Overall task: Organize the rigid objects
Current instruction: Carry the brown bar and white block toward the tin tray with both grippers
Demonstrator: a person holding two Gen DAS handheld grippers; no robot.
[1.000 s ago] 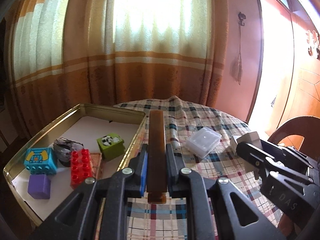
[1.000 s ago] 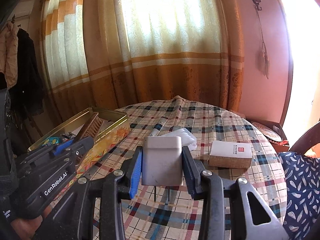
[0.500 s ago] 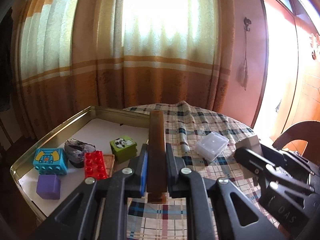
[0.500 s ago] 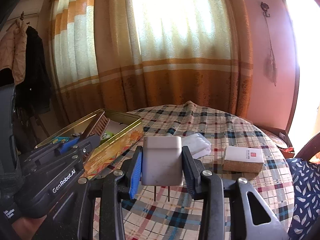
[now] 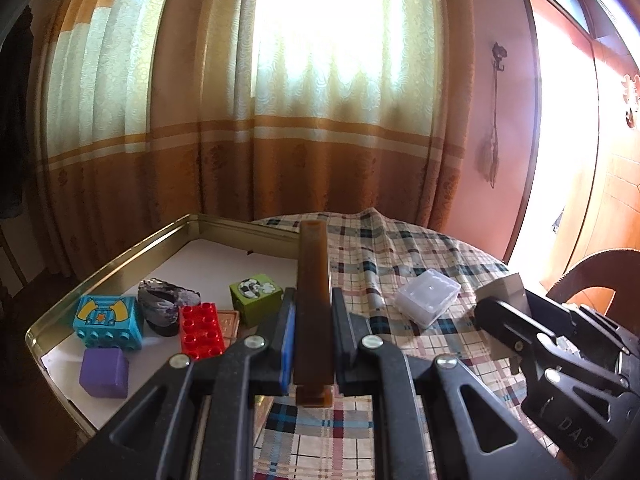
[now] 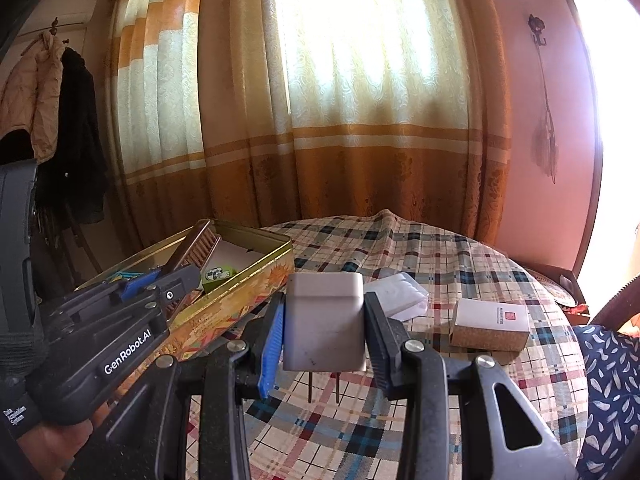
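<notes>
Several toy blocks (image 5: pixel 202 330) already lie in the gold tin tray (image 5: pixel 100 262) left of the jaws. The left gripper (image 5: pixel 313 330) pinches a long brown bar (image 5: pixel 314 300); the right gripper (image 6: pixel 324 330) pinches a white plug adapter (image 6: pixel 325 320). A clear plastic case (image 5: pixel 428 297) and a cork-sided box (image 6: pixel 490 324) remain on the desk.

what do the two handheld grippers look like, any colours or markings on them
Both grippers, left gripper and right gripper, are black plastic linkages with silver rivets. One finger pad on each is blue, the other black. The left body reads "GenRobot.AI" in white; the right shows embossed letters "DAS".

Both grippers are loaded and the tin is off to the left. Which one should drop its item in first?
Left, probably. The left gripper, shut on the brown comb, already sits by the tin wall. The right gripper, holding the white charger, hangs over the tablecloth, with the left gripper between it and the tin.
</notes>
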